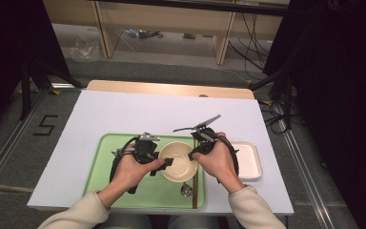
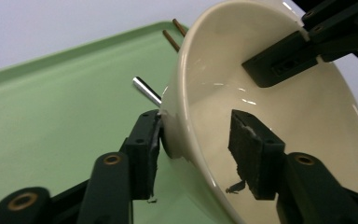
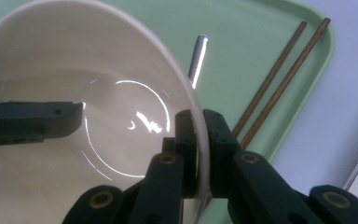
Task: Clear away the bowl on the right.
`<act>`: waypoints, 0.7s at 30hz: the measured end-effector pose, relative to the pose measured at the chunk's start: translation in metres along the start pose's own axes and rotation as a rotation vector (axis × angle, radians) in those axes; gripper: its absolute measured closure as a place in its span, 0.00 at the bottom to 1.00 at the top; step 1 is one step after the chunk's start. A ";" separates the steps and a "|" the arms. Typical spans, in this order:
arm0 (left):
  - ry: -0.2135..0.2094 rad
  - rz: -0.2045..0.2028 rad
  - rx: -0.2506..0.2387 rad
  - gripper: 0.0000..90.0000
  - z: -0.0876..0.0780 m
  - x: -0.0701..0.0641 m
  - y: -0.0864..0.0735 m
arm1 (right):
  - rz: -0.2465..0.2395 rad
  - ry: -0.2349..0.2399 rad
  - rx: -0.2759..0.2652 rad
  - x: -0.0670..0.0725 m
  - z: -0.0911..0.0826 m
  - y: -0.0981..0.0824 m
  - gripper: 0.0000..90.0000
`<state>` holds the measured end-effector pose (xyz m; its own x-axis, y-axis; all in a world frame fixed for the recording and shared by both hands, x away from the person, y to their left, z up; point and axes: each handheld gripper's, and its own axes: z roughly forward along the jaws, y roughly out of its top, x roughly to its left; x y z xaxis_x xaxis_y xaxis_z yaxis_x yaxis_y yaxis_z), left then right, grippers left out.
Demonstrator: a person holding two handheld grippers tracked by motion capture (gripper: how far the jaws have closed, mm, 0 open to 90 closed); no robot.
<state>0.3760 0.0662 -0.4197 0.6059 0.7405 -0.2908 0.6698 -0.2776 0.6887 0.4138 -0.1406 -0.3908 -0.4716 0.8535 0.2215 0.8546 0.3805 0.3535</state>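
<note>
- Right gripper (image 3: pixel 196 154) is clamped on the rim of the bowl (image 1: pixel 178 161), one jaw inside the wall and one outside, pads pressed flat to it. We judge this grip carries the bowl and fixes its tilt.
- Left gripper (image 2: pixel 198 154) straddles the opposite rim. Its outer pad touches the outer wall; the inner pad stands clear of the inner wall, so we record the jaws as half-closed around the rim, not gripping.
- We judge the second hold is meant to share the load and stop the bowl swinging about a single pinch point.
- Bowl sits over the right half of the green tray (image 1: pixel 106 162), between the two hands, and appears empty in both gripper views.
- Whether its base rests on the tray or is lifted, we cannot tell.
- Spoon (image 1: pixel 186 189) and chopsticks (image 1: pixel 195 190) lie on the tray just beside the bowl, on the person's side and right edge.
- White dish (image 1: pixel 247 160) stands off the tray to the right, apart from the bowl.
</note>
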 end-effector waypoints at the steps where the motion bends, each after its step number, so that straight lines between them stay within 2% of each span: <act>1: 0.004 -0.006 0.005 0.64 0.000 0.001 0.000 | -0.003 -0.005 0.005 0.001 0.000 0.000 0.95; 3: 0.018 -0.021 0.012 0.69 0.000 0.002 0.000 | -0.004 0.009 -0.003 0.001 0.000 0.000 0.95; 6: 0.026 -0.051 0.027 0.78 0.000 0.007 0.001 | -0.006 -0.018 -0.017 0.004 0.002 -0.001 0.95; 7: 0.026 -0.051 0.033 0.79 -0.001 0.008 0.001 | 0.025 -0.024 -0.002 0.008 0.001 -0.001 0.95; 8: 0.036 -0.056 0.042 0.80 -0.001 0.008 0.001 | -0.007 -0.021 -0.011 0.007 0.002 -0.001 0.95; 10: 0.048 -0.059 0.052 0.82 0.000 0.010 0.001 | -0.024 -0.044 -0.011 0.009 0.004 -0.001 0.95; 13: 0.061 -0.073 0.059 0.86 0.001 0.012 0.001 | 0.013 -0.064 -0.004 0.016 0.006 -0.002 0.95; 14: 0.065 -0.072 0.065 0.87 0.001 0.012 0.001 | 0.009 -0.063 0.009 0.017 0.006 -0.001 0.95; 15: 0.073 -0.069 0.073 0.88 0.000 0.014 0.001 | -0.005 -0.066 -0.005 0.018 0.007 -0.001 0.95; 16: 0.084 -0.081 0.067 0.89 0.001 0.015 0.001 | -0.002 -0.045 -0.011 0.019 0.006 -0.001 0.95; 18: 0.087 -0.092 0.079 0.92 0.001 0.018 0.001 | 0.013 -0.051 -0.016 0.024 0.007 -0.001 0.94; 19: 0.079 -0.100 0.091 0.92 0.001 0.019 0.001 | 0.047 -0.042 0.014 0.028 0.006 -0.002 0.95; 20: 0.080 -0.107 0.094 0.92 0.001 0.020 0.001 | -0.004 -0.042 -0.021 0.025 0.008 -0.002 0.95; 21: 0.077 -0.102 0.105 0.92 0.000 0.022 0.001 | 0.003 -0.055 -0.021 0.027 0.010 -0.002 0.94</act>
<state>0.3899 0.0819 -0.4258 0.5004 0.8117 -0.3012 0.7697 -0.2579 0.5840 0.4018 -0.1150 -0.3941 -0.4562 0.8731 0.1720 0.8508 0.3713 0.3720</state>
